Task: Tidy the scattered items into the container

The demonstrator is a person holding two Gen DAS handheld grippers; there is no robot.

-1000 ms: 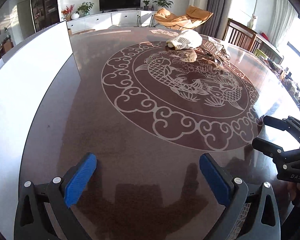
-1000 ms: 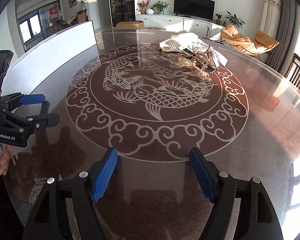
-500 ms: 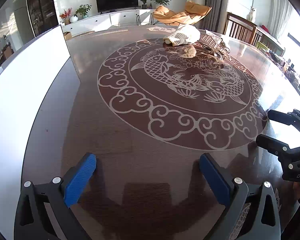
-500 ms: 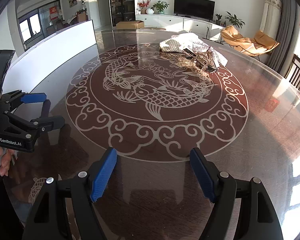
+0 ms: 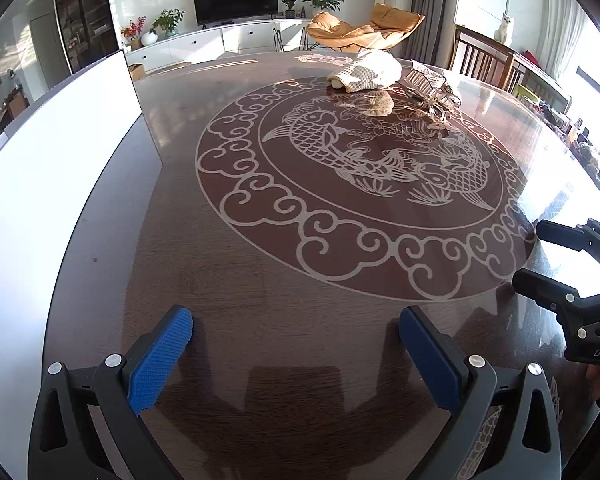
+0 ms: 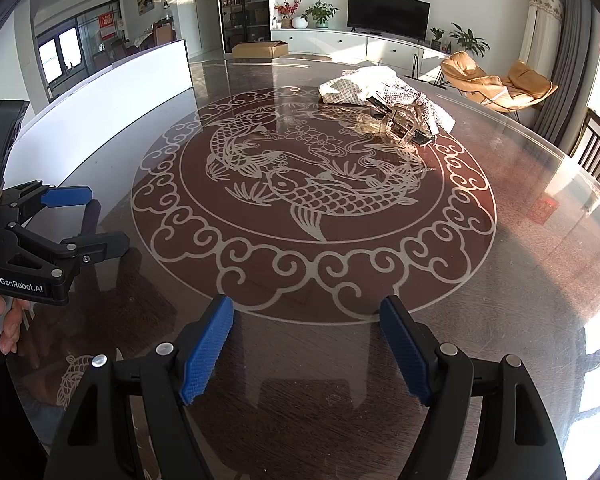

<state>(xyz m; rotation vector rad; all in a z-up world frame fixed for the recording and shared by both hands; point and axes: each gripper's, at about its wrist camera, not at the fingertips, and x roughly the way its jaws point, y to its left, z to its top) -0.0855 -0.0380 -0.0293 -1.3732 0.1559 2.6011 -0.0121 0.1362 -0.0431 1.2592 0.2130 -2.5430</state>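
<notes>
above the near edge of the desk (image 5: 260, 280), both the left hand-held gripper (image 5: 296, 344) and right hand-held gripper (image 6: 306, 344) are hovering wide open and empty; nothing is tidied yet, so reaching across to the far pile (image 6: 384, 100) is next.

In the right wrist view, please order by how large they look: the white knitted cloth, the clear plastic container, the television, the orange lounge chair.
Largest to smallest, as seen:
1. white knitted cloth
2. orange lounge chair
3. television
4. clear plastic container
Television and container look alike in size; the chair and television stand farther off, so true sizes differ.
</notes>
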